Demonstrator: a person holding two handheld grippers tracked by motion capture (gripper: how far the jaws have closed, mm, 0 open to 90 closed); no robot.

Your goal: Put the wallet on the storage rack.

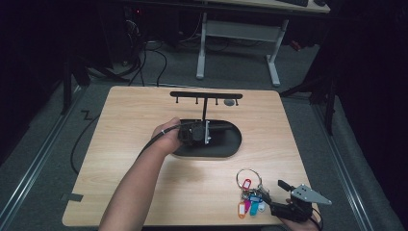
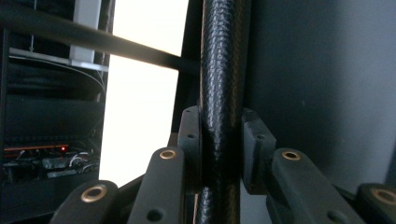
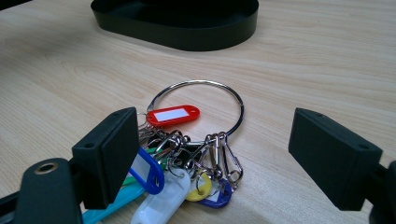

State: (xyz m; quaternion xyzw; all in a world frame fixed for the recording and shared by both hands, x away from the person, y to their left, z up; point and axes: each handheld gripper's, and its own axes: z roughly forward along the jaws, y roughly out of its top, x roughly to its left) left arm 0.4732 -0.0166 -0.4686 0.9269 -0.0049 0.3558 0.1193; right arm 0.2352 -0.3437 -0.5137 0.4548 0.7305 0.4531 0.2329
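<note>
A black stand rises from an oval base (image 1: 226,144) at the table's middle, with a thin post (image 1: 205,108) and a hooked crossbar (image 1: 206,95). My left gripper (image 1: 204,132) is shut on that post; in the left gripper view the textured post (image 2: 223,70) is clamped between the pads (image 2: 191,140). A metal key ring (image 1: 248,178) with several coloured tags (image 1: 250,204) lies near the front right edge. My right gripper (image 1: 272,191) stands open just right of it. In the right gripper view the ring (image 3: 201,105) and its red tag (image 3: 173,115) lie between the wide-apart jaws.
A small grey disc (image 1: 230,102) lies under the crossbar's right end. The wooden table (image 1: 120,159) has bare surface on its left half. Beyond it stands a white-legged desk (image 1: 238,33), with cables (image 1: 154,57) on the grey floor.
</note>
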